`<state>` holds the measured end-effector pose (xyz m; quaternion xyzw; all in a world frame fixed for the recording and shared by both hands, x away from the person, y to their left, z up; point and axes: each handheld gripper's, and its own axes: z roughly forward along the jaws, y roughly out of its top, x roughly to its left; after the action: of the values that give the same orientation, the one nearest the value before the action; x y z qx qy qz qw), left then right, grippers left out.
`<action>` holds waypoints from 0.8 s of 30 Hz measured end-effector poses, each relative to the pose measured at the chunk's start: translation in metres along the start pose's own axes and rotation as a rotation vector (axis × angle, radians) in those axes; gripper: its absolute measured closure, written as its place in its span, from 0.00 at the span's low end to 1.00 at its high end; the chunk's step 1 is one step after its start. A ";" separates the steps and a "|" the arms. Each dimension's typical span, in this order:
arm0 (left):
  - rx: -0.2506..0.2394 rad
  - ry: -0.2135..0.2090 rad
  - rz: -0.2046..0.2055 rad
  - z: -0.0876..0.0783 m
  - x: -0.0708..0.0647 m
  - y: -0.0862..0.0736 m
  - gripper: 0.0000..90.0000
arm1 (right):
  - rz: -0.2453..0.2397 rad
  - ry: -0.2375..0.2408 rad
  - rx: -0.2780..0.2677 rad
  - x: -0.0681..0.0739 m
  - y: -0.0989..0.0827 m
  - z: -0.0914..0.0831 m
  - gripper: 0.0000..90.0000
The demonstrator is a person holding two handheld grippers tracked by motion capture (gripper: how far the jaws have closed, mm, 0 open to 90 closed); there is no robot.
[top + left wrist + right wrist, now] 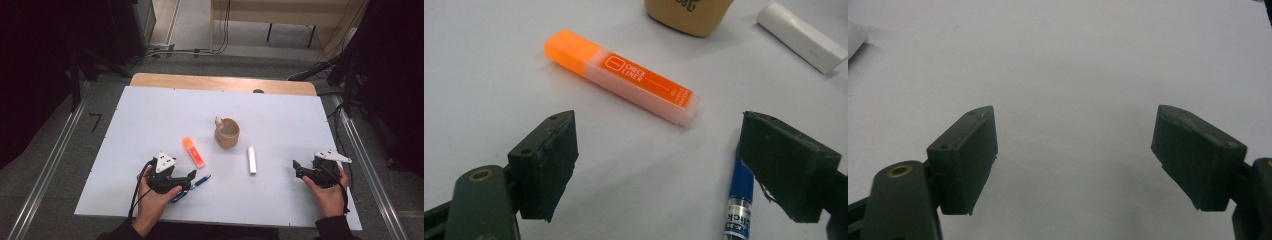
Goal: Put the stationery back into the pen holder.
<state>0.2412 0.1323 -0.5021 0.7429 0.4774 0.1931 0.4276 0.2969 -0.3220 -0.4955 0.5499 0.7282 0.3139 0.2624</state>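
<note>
Laboratory recording bay: white-topped table (150, 115), floor rails (47, 170), trailing cables (165, 52), dark equipment stands (75, 75).

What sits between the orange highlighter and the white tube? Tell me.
The tan cup stands between the orange highlighter and the white tube, a little farther back than both, in the high view.

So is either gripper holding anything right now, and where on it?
Nothing held. The left gripper is open beside the blue pen; the right gripper is open over bare table.
</note>
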 end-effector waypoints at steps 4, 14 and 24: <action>0.009 -0.014 0.015 0.001 -0.004 -0.001 0.19 | -0.001 0.000 0.001 0.000 0.000 0.000 0.19; 0.023 -0.041 0.038 0.004 -0.010 -0.004 0.25 | -0.002 0.001 0.003 0.000 0.000 0.000 0.19; 0.036 -0.064 0.067 0.011 -0.020 -0.007 0.34 | -0.005 0.004 0.005 0.001 0.000 0.001 0.19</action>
<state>0.2357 0.1116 -0.5111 0.7719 0.4418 0.1745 0.4226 0.2976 -0.3212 -0.4960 0.5480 0.7308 0.3127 0.2606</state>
